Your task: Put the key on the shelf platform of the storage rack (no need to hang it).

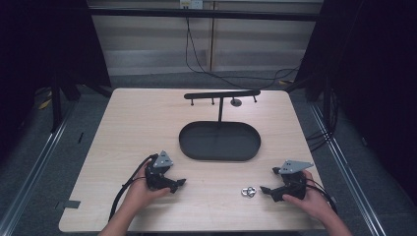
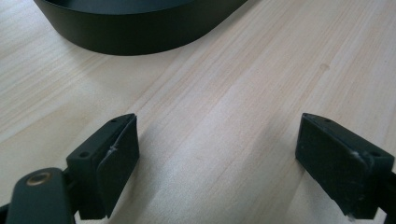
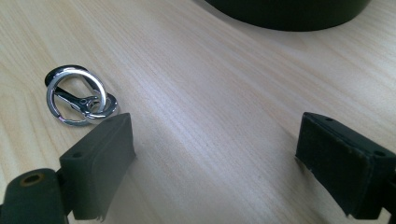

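So there's a light wood desk (image 1: 147, 123) with a black oval tray (image 1: 220, 141) sitting about in the middle, and a thin black post rising from its far side with a crossbar (image 1: 221, 94) on top that has a few short pegs hanging down. Both hands are down near the front edge. The left hand-held gripper (image 1: 179, 184) rests on the desk at front left, jaws spread wide with nothing between them; in the left gripper view (image 2: 217, 149) you just see bare wood between the two black pads, and the tray's dark wall (image 2: 140, 32) curving across the top. The right hand-held gripper (image 1: 265, 191) is at front right, pointing toward the middle of the desk, and it's also wide open and holding nothing. The small shiny thing is a pair of silver rings (image 1: 248, 191) lying flat on the desk, between the two grippers but much nearer the right one, just beside its jaw tips. In the right gripper view (image 3: 215, 149) the rings (image 3: 77, 100) look linked or overlapping, with a little clasp across one, lying just past the left pad and slightly outside the gap, not touching it as far as I can tell. The tray edge (image 3: 289, 14) shows up top there too.
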The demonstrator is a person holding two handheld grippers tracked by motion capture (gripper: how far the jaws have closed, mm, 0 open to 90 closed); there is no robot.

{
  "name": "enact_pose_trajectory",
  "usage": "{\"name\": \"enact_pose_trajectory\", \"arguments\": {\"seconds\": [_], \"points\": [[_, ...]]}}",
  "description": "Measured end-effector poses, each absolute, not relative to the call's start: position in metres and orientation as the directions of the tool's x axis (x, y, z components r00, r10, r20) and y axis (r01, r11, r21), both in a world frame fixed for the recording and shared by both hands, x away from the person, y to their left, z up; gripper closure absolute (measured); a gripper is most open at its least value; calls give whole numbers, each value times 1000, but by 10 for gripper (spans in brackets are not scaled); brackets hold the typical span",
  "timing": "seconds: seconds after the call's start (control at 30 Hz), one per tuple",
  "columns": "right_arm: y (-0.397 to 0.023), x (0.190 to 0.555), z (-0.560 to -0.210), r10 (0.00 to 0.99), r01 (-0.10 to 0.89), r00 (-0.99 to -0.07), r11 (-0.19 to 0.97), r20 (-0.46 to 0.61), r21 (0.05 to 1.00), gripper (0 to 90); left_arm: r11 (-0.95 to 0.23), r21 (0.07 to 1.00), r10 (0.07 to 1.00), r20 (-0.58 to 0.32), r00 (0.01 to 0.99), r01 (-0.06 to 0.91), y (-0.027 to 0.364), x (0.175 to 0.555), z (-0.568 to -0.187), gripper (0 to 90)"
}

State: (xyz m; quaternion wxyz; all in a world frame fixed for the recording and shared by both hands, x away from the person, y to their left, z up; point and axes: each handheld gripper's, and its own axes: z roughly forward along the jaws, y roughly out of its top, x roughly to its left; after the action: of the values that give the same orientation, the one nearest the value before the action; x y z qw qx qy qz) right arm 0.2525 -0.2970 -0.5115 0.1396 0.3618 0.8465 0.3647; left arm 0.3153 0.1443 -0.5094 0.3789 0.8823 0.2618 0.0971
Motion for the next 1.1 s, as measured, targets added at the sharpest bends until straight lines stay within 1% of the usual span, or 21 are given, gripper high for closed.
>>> {"name": "enact_pose_trajectory", "arguments": {"seconds": [0.27, 0.33, 0.4, 0.5, 0.6, 0.67, 0.8, 1.1], "points": [[-296, 253, -508, 709, 523, -705, 494, 27, 694, 114, -576, 720, 538, -24, 843, 388, 144, 315, -510, 124], [-295, 253, -506, 703, 526, -711, 508, 25, 682, 134, -576, 720, 538, -24, 843, 387, 144, 315, -510, 124], [-293, 254, -502, 699, 546, -715, 536, 24, 644, 158, -576, 720, 539, -22, 842, 388, 143, 315, -510, 124], [-290, 254, -494, 677, 564, -735, 577, 39, 591, 240, -576, 720, 539, -22, 842, 388, 143, 315, -510, 124], [-286, 252, -490, 658, 580, -750, 602, 72, 549, 256, -576, 720, 540, -22, 842, 388, 143, 315, -510, 124], [-284, 252, -487, 627, 568, -774, 625, 89, 536, 277, -576, 720, 539, -22, 842, 388, 143, 315, -510, 124], [-276, 252, -481, 607, 576, -786, 648, 119, 499, 305, -576, 719, 539, -23, 842, 388, 143, 315, -510, 124], [-252, 258, -468, 587, 569, -802, 695, 110, 439, 337, -576, 719, 539, -23, 842, 388, 143, 315, -510, 124]]}}
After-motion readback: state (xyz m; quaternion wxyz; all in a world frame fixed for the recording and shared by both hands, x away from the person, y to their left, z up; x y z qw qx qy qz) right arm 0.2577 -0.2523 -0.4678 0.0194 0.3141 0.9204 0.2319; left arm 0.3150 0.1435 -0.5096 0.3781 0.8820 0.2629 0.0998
